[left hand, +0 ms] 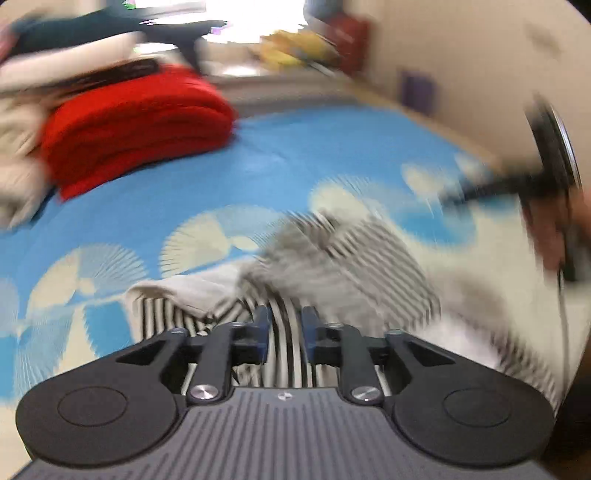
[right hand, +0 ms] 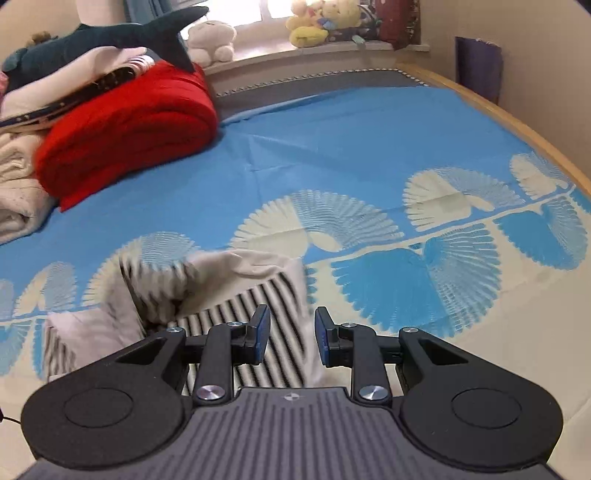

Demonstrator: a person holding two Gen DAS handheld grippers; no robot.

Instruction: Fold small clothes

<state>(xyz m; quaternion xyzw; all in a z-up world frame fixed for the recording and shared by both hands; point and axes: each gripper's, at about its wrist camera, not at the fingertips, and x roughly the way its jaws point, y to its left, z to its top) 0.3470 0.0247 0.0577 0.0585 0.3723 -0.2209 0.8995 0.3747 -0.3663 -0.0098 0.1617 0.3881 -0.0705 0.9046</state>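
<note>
A small black-and-white striped garment (left hand: 343,266) with a plain cream part lies crumpled on the blue patterned sheet (left hand: 280,155). In the left wrist view it is blurred. My left gripper (left hand: 286,325) is low over its near edge, fingers a small gap apart with striped cloth showing between them. The right gripper shows at the right edge (left hand: 546,184) in a hand. In the right wrist view the garment (right hand: 258,295) lies front left. My right gripper (right hand: 291,332) is open above its right edge, holding nothing.
A folded red blanket (right hand: 125,129) and cream bedding (right hand: 18,195) lie at the back left, with a plush shark (right hand: 110,37) on top. Stuffed toys (right hand: 321,22) sit on the windowsill. The bed's wooden edge (right hand: 517,122) runs along the right, by the wall.
</note>
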